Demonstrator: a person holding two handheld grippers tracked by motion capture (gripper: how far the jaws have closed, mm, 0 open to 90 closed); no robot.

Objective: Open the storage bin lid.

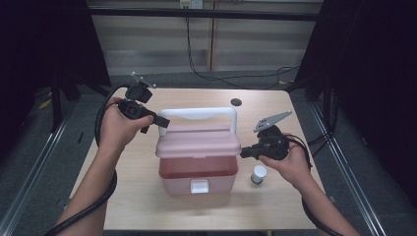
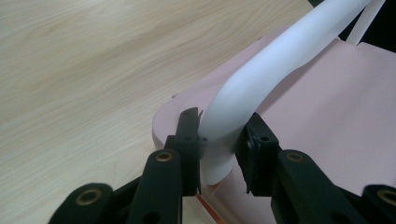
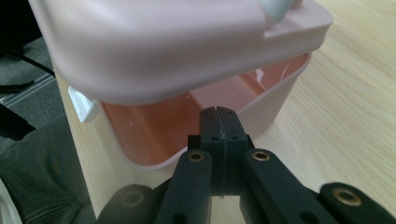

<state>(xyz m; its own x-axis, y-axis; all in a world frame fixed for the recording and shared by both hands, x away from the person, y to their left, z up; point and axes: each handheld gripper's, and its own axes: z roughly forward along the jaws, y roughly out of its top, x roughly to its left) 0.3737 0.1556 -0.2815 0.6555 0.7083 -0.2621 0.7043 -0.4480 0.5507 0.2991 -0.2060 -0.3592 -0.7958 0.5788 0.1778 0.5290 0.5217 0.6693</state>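
Note:
A pink box [image 1: 196,178] stands mid-table with its pink lid [image 1: 198,141] raised off the rim, leaving the reddish inside in sight. A white handle [image 1: 196,114] arches over the lid. My left gripper [image 1: 162,122] is shut on the handle's left end; in the left gripper view both jaws clamp the white handle [image 2: 261,70] just above the lid [image 2: 327,107]. My right gripper [image 1: 243,154] hovers at the box's right side, shut and empty. In the right gripper view its closed tips [image 3: 218,111] sit before the gap between lid [image 3: 154,42] and box wall [image 3: 275,100].
A small white jar [image 1: 258,173] stands on the wooden table [image 1: 147,206] just right of the box, under my right hand. A dark round spot [image 1: 236,102] lies near the table's far edge. A white latch [image 1: 199,186] hangs on the box front.

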